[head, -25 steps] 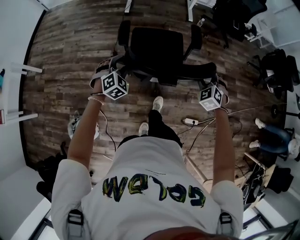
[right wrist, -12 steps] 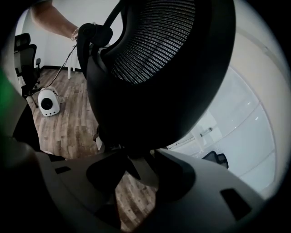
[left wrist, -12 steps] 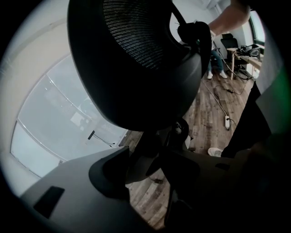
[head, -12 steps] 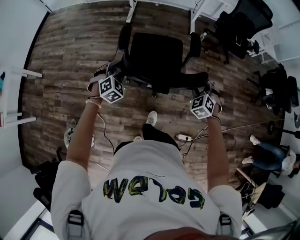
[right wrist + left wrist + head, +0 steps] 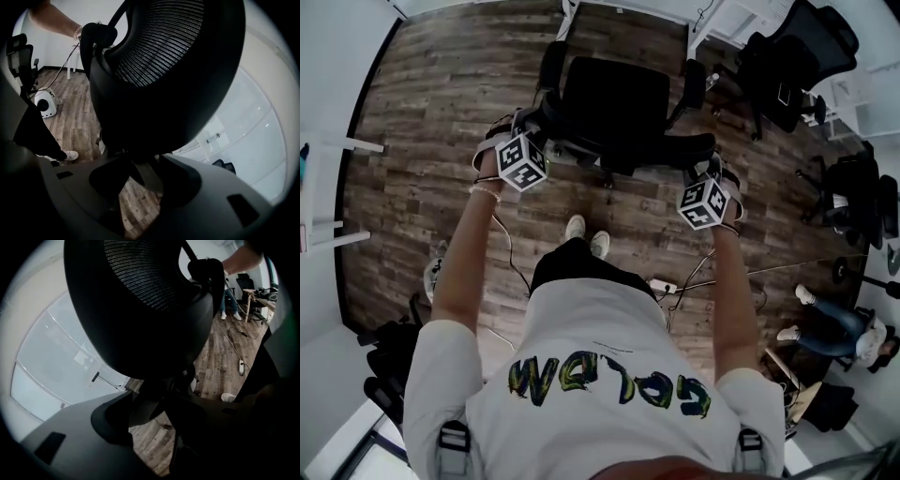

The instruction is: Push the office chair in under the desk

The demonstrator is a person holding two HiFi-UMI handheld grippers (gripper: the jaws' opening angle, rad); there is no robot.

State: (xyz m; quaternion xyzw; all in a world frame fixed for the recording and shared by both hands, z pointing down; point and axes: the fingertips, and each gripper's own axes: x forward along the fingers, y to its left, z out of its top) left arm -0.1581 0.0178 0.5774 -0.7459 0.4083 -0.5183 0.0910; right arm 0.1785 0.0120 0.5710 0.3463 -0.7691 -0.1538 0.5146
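Observation:
The black office chair [image 5: 614, 94] stands on the wood floor, its seat facing the white desk legs [image 5: 565, 17] at the top of the head view. My left gripper [image 5: 539, 129] holds the left end of the mesh backrest [image 5: 628, 150], and my right gripper [image 5: 706, 161] holds the right end. In the left gripper view the backrest [image 5: 140, 301] fills the frame, and its rim sits between the jaws of the left gripper [image 5: 159, 399]. The right gripper view shows the same: the backrest [image 5: 173, 61] is clamped in the right gripper [image 5: 140, 168].
Other black office chairs [image 5: 797, 56] stand at the upper right. A power strip with cables [image 5: 661, 284] lies on the floor by my feet. A person's legs [image 5: 825, 319] show at the right. A white shelf [image 5: 328, 187] is at the left wall.
The chair and both grippers have moved toward the top of the view, nearer the desk legs. The feet have stepped forward after it.

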